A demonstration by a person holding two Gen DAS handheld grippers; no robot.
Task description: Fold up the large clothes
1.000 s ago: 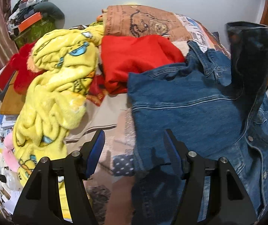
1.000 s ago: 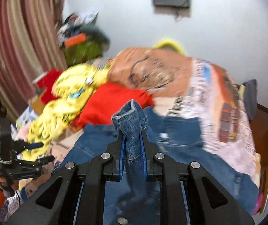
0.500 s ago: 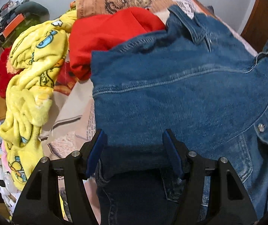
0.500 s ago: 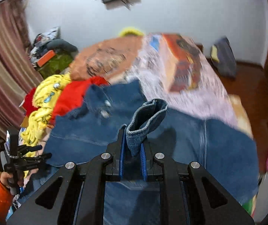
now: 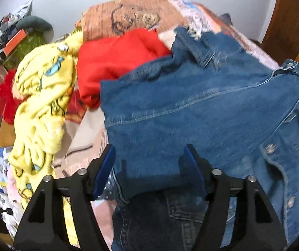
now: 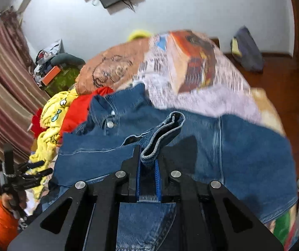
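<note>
Nearest in the right wrist view, the right gripper (image 6: 148, 163) has its jaws clamped tight on the cuff of a sleeve of the denim jacket (image 6: 243, 152), the ribbed cuff end sticking up out of the blue pads. In the left wrist view, the left gripper (image 5: 149, 167) hangs over the near edge of the jacket with its jaws wide and opening; denim lies between the pads but they do not press on it. The jacket lies spread on the bed (image 6: 201, 96), its collar toward the far side, its button placket on the right in the left wrist view. Just left of the jacket sits a red garment (image 5: 116, 62), and left of that a yellow cartoon-print blanket (image 5: 42, 104). Beyond the jacket lies an orange-brown printed pillow (image 5: 128, 16), then the white wall (image 6: 191, 6).
</note>
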